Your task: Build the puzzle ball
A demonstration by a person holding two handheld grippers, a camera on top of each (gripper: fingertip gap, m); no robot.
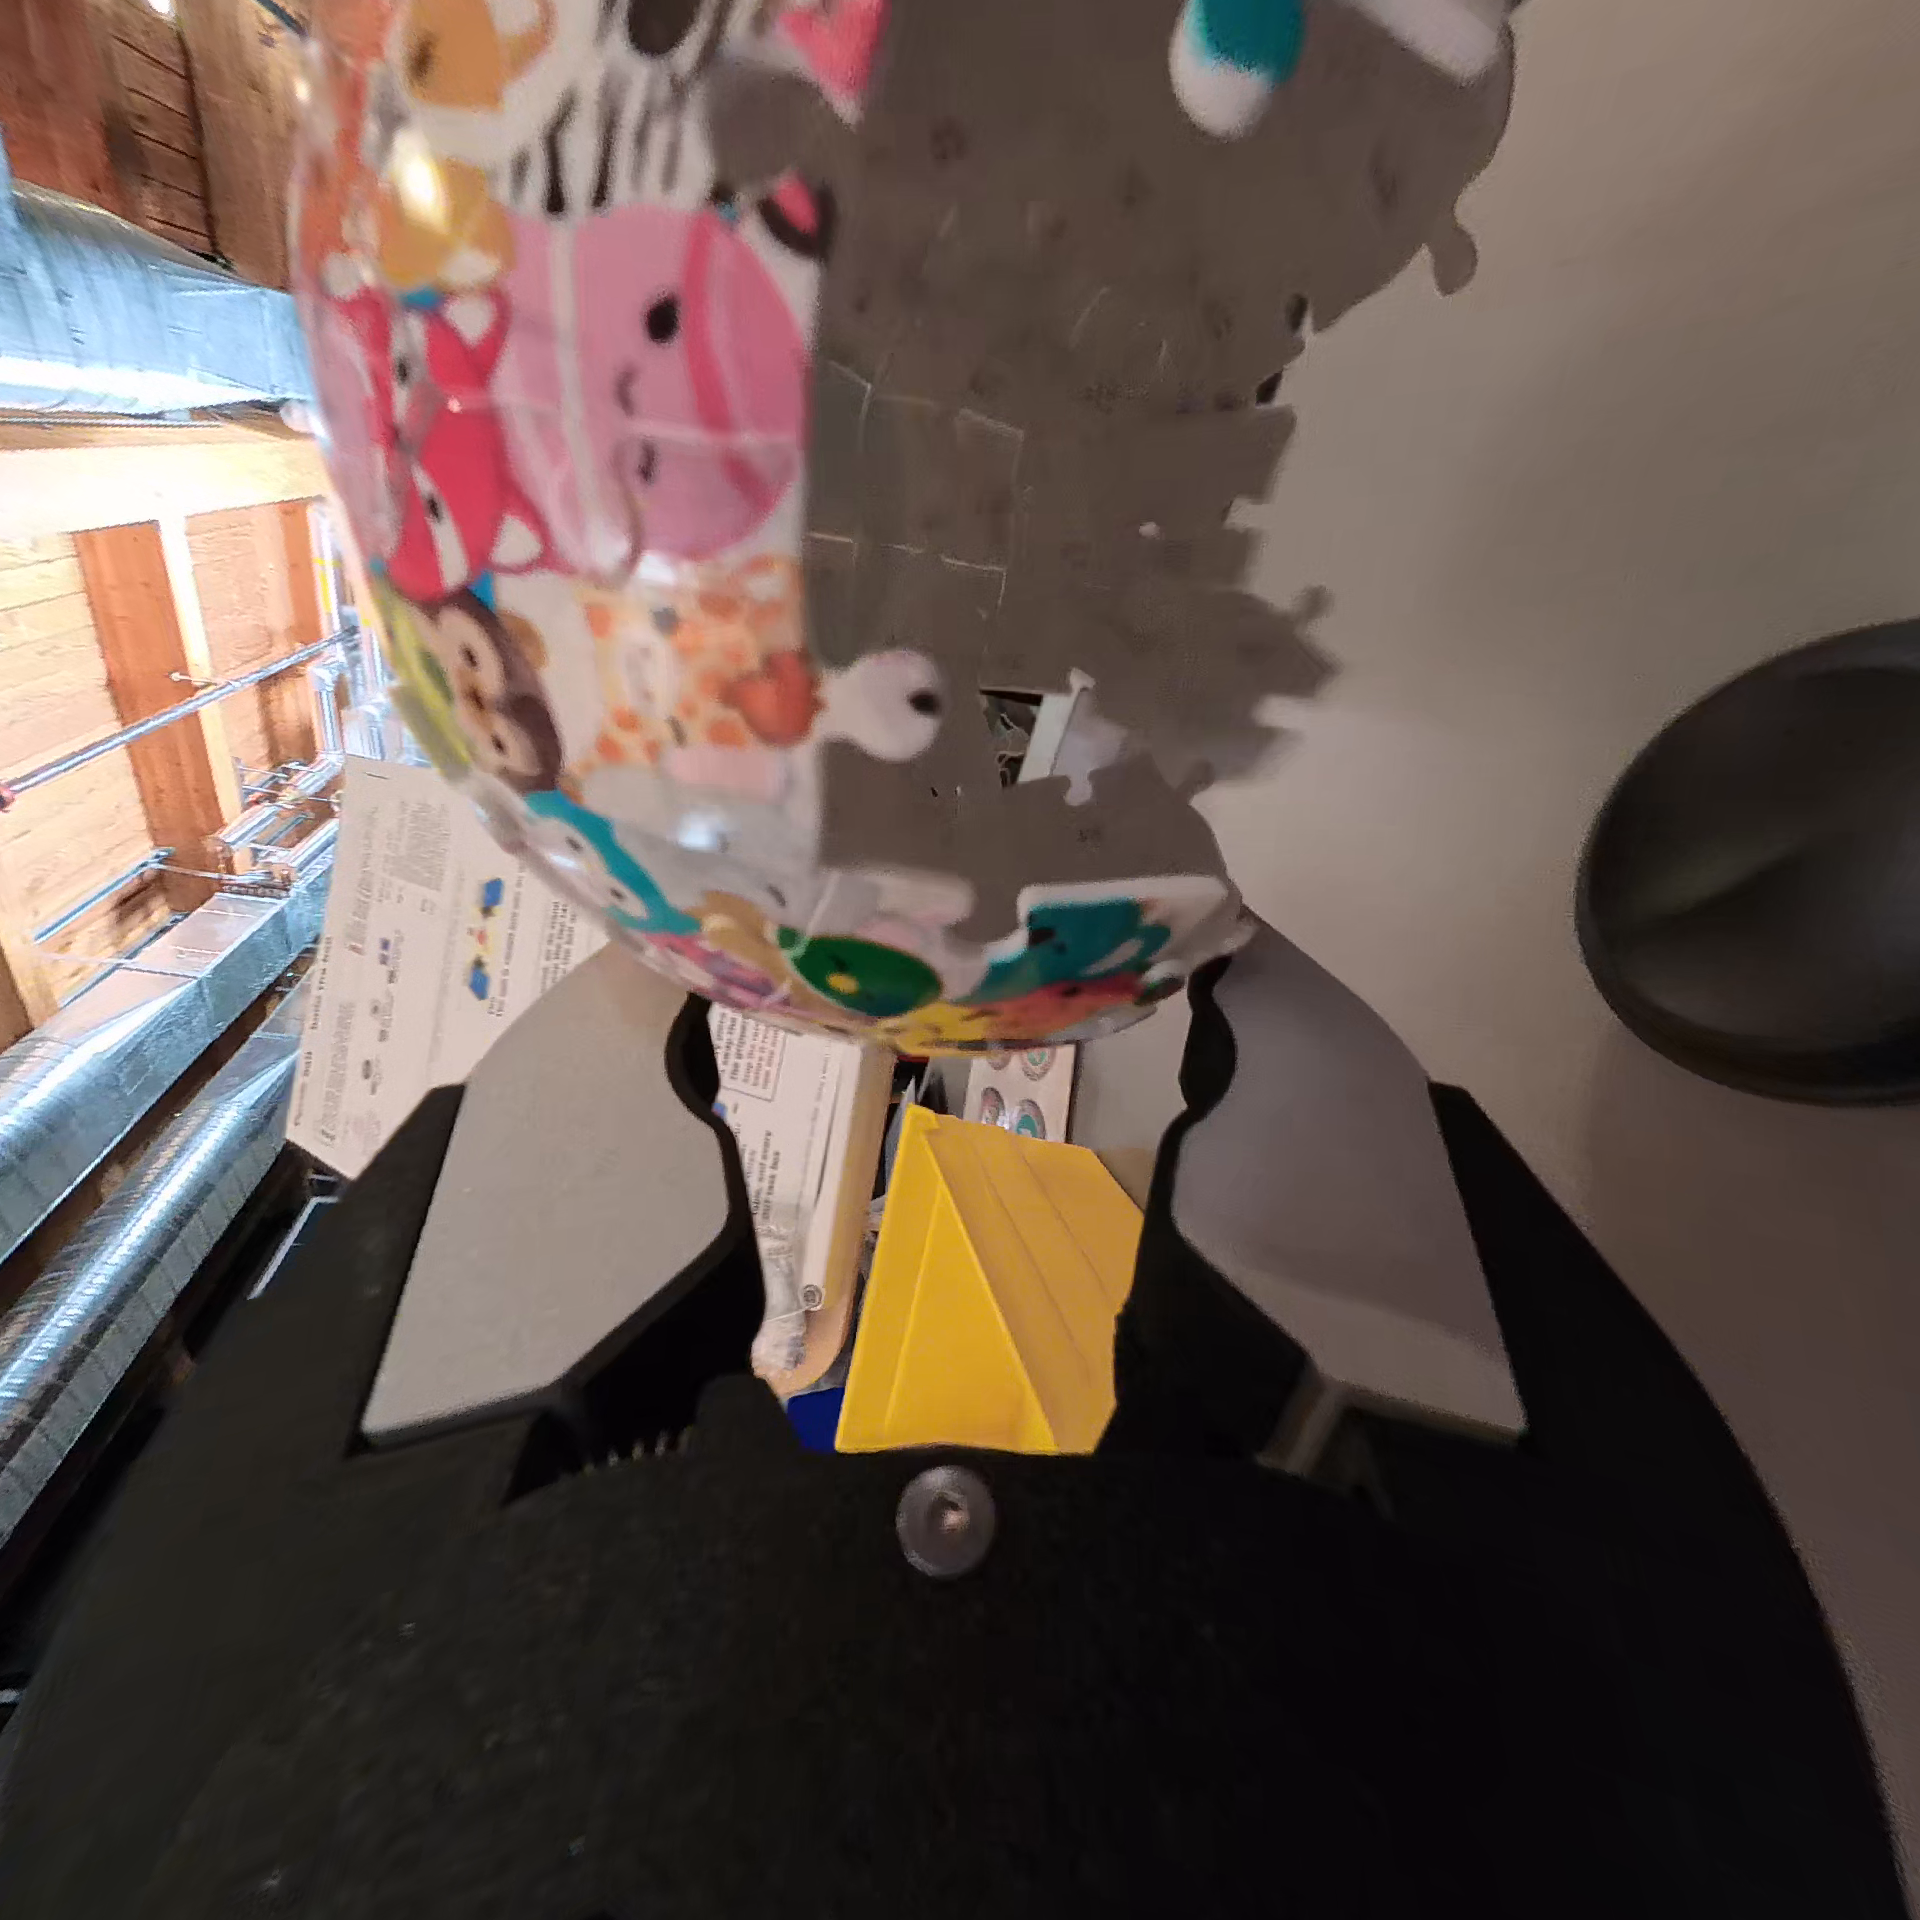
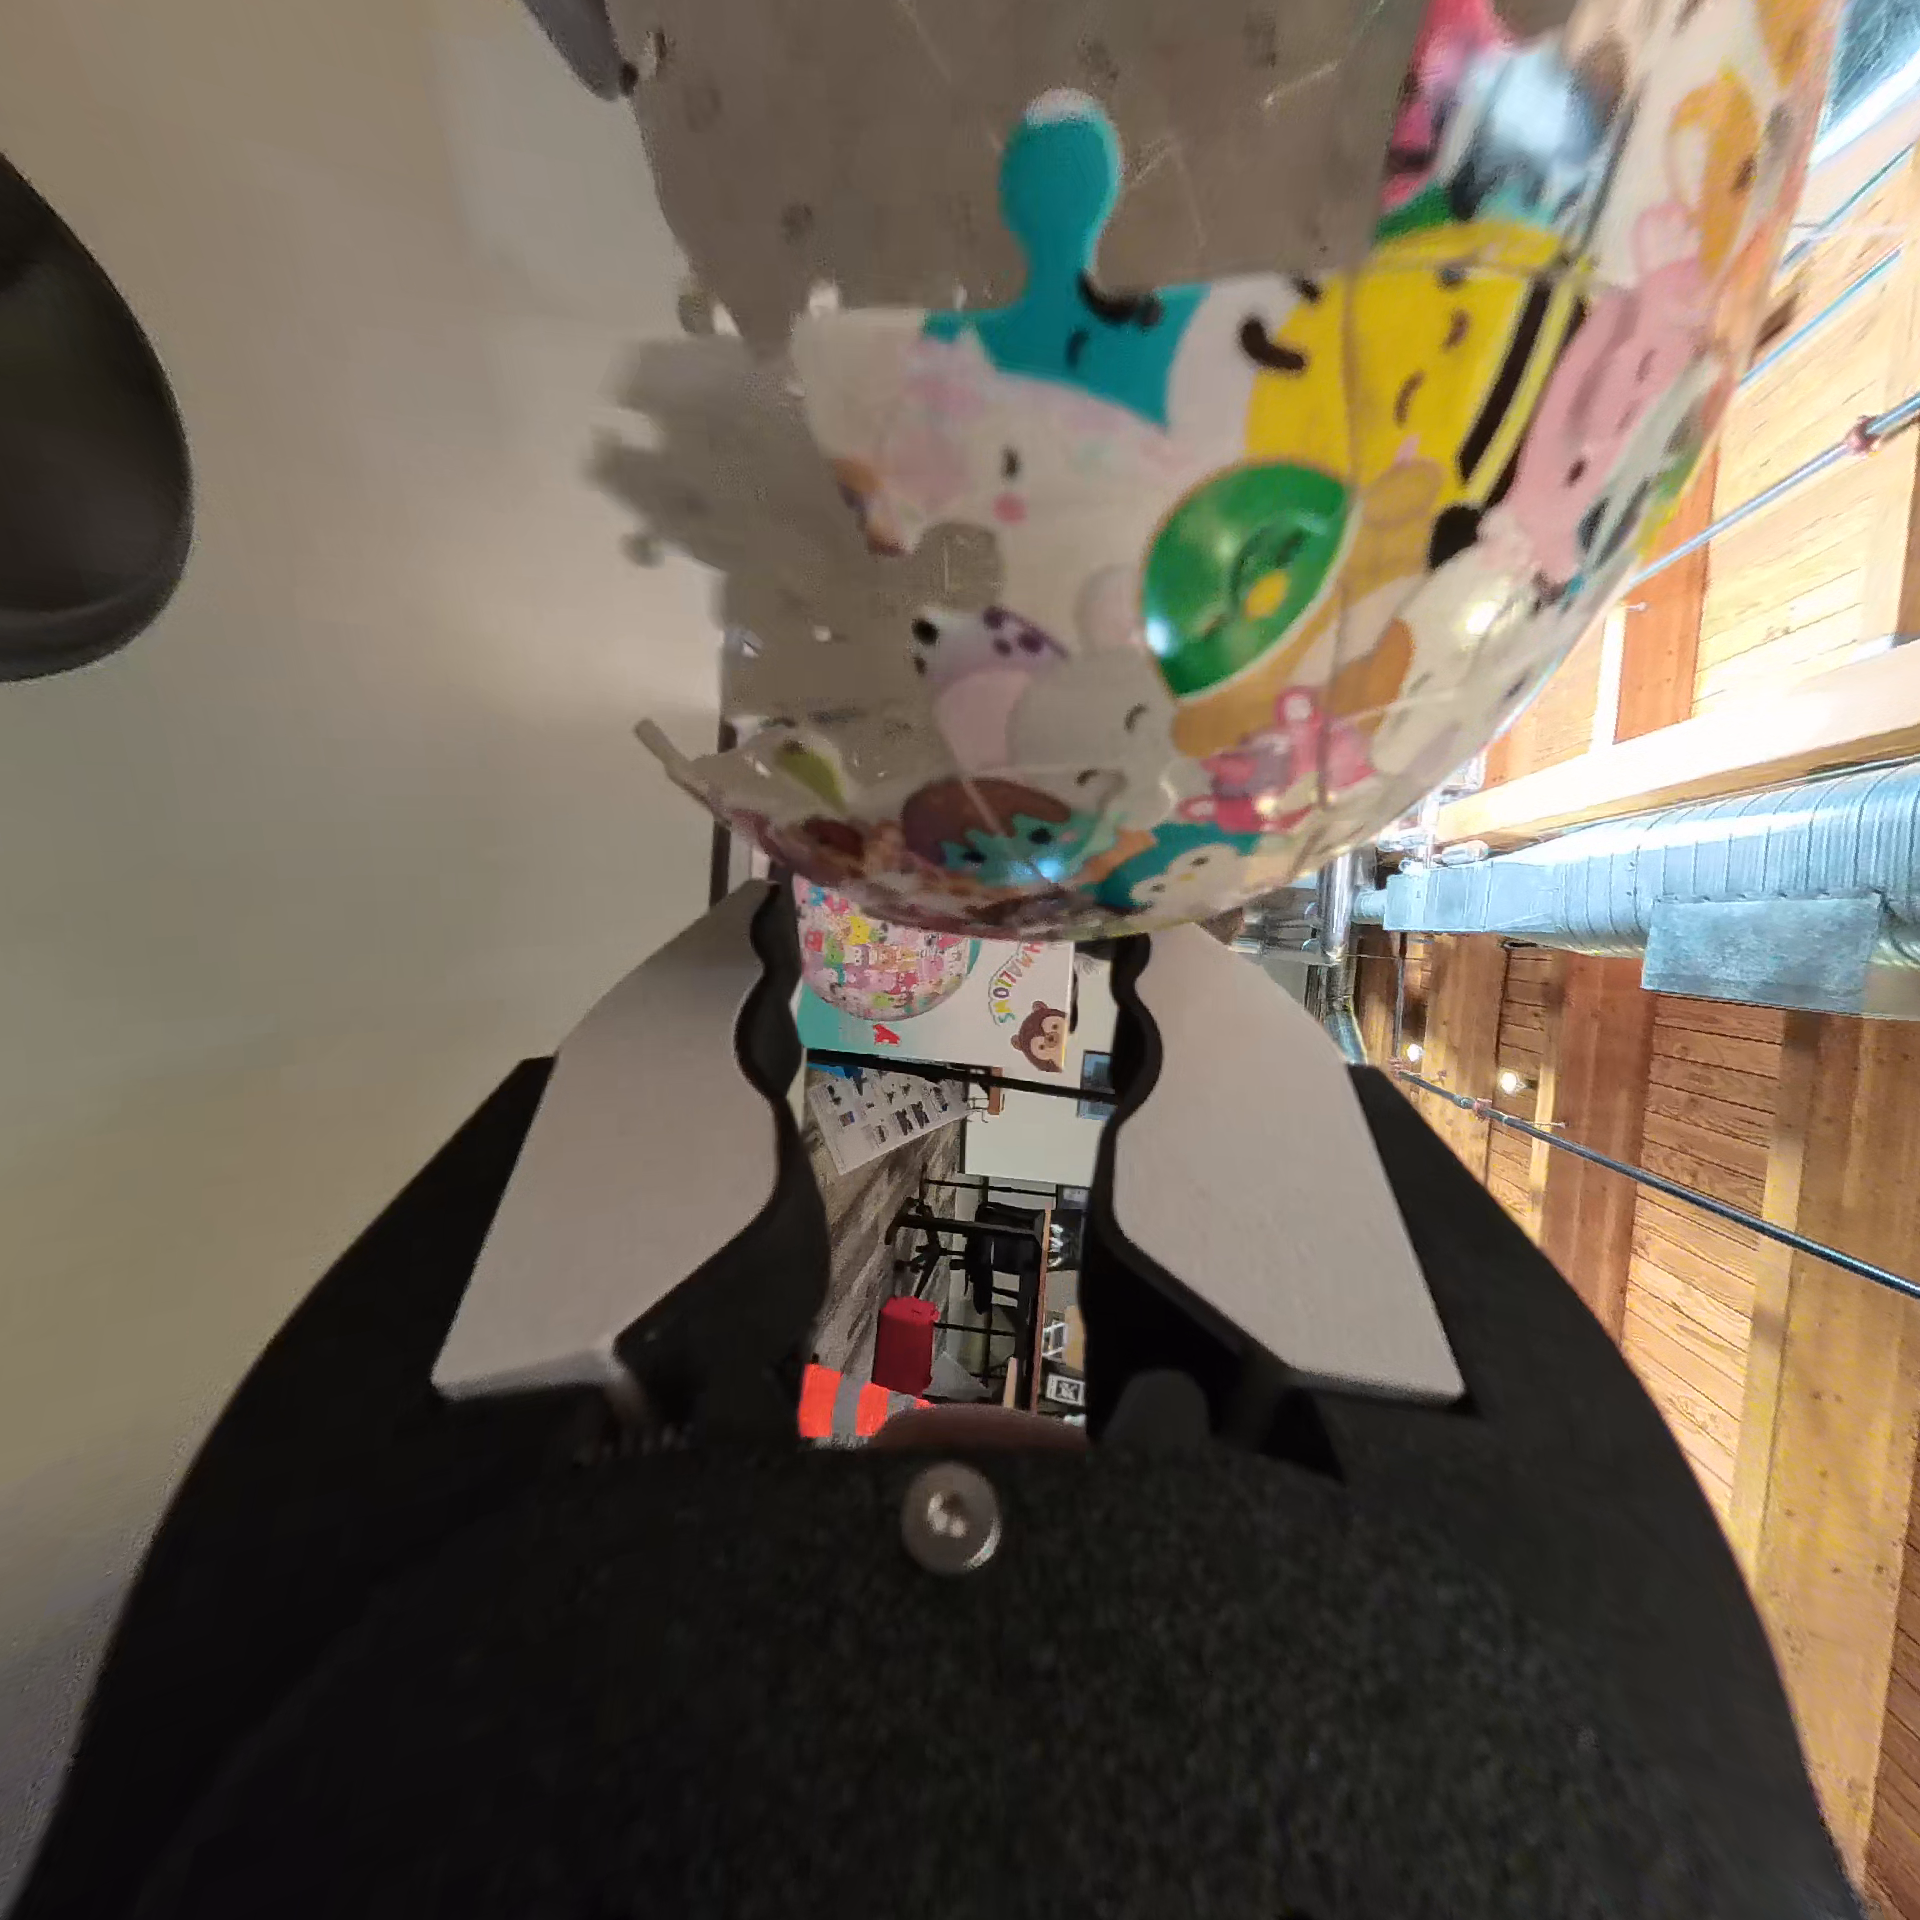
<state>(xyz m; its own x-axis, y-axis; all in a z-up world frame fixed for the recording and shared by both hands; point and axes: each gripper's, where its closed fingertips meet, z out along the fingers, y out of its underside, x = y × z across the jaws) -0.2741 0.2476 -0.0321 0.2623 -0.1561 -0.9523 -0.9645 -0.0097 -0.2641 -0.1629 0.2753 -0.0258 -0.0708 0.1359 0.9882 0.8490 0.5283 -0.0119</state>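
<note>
Both grippers are meeting the part-built puzzle ball (image 1: pixel 665 520) from opposite sides, above the pale counter (image 1: pixel 1662 364).

The left wrist view is showing the ball's grey inner face and jagged unfinished edge, plus a yellow bin (image 1: pixel 987 1288) and a printed sheet (image 1: pixel 436 935) beyond; the right wrist view is showing the puzzle box (image 2: pixel 935 987) instead. The left gripper (image 1: pixel 940 997) is standing wide open, tips touching the ball's rim. The right gripper (image 2: pixel 940 925) is partly open under the ball; whether it is gripping, I cannot tell.
</note>
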